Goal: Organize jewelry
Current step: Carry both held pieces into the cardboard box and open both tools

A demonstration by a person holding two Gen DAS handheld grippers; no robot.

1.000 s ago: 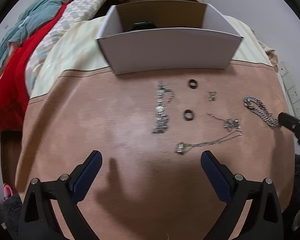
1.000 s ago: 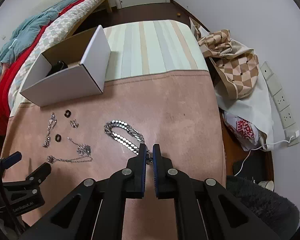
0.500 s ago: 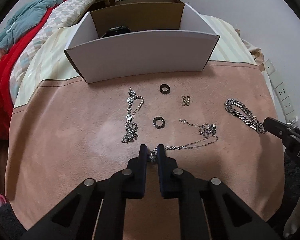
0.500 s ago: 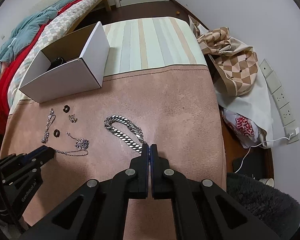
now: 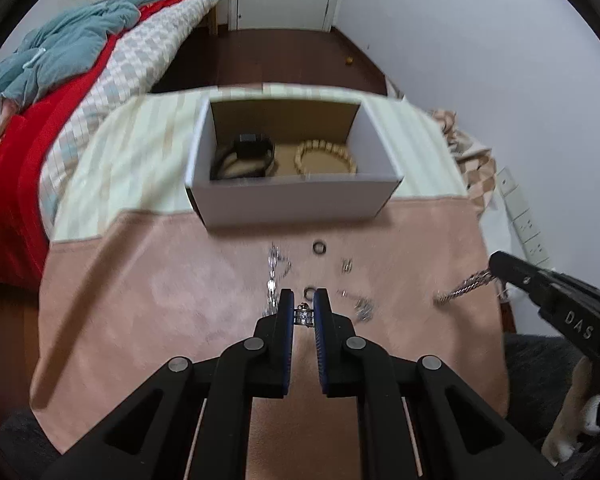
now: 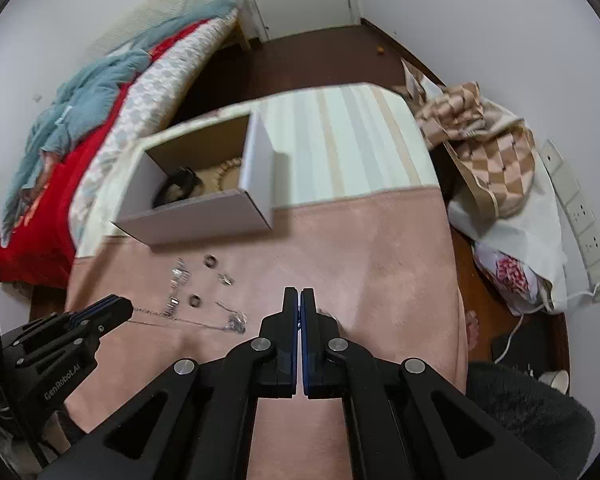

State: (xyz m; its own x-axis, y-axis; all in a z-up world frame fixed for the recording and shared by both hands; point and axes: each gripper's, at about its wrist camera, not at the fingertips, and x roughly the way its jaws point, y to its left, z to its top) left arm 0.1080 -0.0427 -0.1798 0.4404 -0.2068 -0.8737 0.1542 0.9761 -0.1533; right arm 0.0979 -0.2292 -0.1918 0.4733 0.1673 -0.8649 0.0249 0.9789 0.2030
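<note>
My left gripper [image 5: 300, 300] is shut on the silver clasp end of a thin necklace [image 6: 180, 319]. The necklace trails from it to a pendant [image 5: 364, 309] on the pink cloth. My right gripper [image 6: 301, 293] is shut on one end of a thick silver chain [image 5: 460, 289], which hangs slanting down from its tip [image 5: 496, 270] in the left wrist view. In the right wrist view my own fingers hide most of that chain. On the cloth lie two dark rings [image 5: 319, 247] [image 5: 309, 292], a small earring [image 5: 346, 266] and a silver bracelet [image 5: 274, 276].
A white cardboard box [image 5: 296, 204] stands open beyond the jewelry, with a black watch [image 5: 252, 148] and a beaded bracelet [image 5: 326, 156] inside. A bed with red and teal bedding [image 5: 60, 80] is at the left. Bags [image 6: 492, 160] and wall sockets [image 6: 580, 216] are at the right.
The left jaws went from wide open to shut on the necklace's end. Both grippers then rose, lifting the necklace end and the thick chain off the cloth, and the box interior came into view.
</note>
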